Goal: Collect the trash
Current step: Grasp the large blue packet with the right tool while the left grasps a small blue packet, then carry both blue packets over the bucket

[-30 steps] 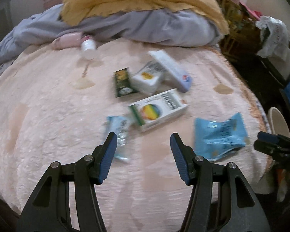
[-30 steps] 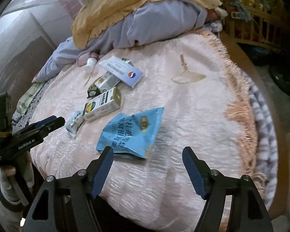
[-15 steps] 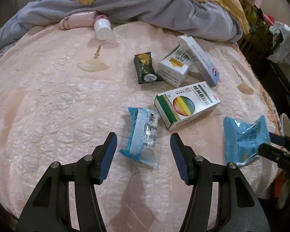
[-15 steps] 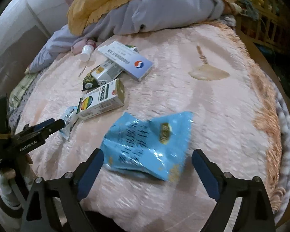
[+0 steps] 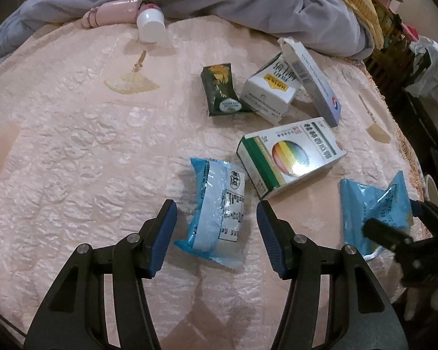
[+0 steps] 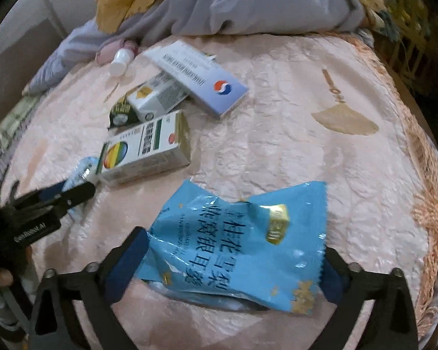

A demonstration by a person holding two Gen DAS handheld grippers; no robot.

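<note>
the right gripper (image 6: 233, 265) has just been opening its fingers to full spread, and the big blue snack bag (image 6: 239, 242) lies crosswise between them on the bed (image 6: 277, 145), unpinched. the left gripper (image 5: 216, 233) stands half open, holding nothing, its fingers flanking the small blue packet (image 5: 216, 207), whose long axis runs away from them. beyond lies the rainbow box (image 5: 292, 157).

bare bedspread (image 5: 73, 145) left, boxes (image 5: 292, 160) right
</note>
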